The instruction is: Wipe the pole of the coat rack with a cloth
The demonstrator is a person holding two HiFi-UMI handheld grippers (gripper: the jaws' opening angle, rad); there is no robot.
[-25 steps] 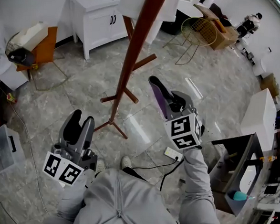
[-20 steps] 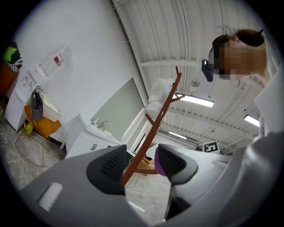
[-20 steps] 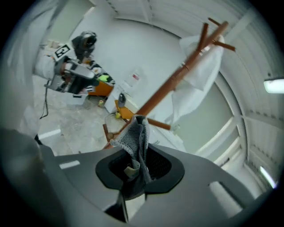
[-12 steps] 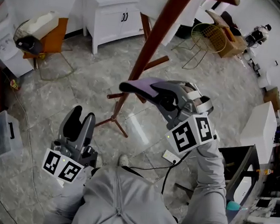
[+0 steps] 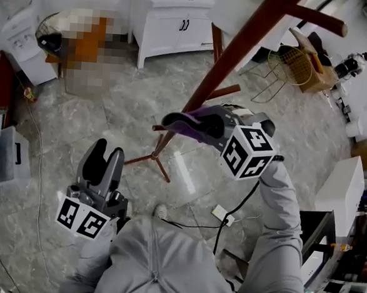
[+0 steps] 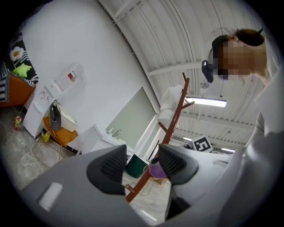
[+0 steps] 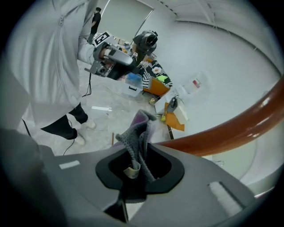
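The coat rack's reddish-brown pole slants from its tripod feet up to the top right. My right gripper is shut on a purple-grey cloth, which lies against the lower part of the pole. In the right gripper view the cloth bunches out between the jaws of the right gripper, with the pole just beyond it. My left gripper hangs low at the left, open and empty. From the left gripper I see the pole and the cloth between the jaws.
A white cabinet stands behind the rack, with a wire chair to its right. A power strip and its cable lie on the marble floor by my feet. There is a plastic bin at the left and a white desk at the right.
My right gripper has lifted and swung left with the cloth, from the open floor onto the pole. The left gripper has stayed in place.
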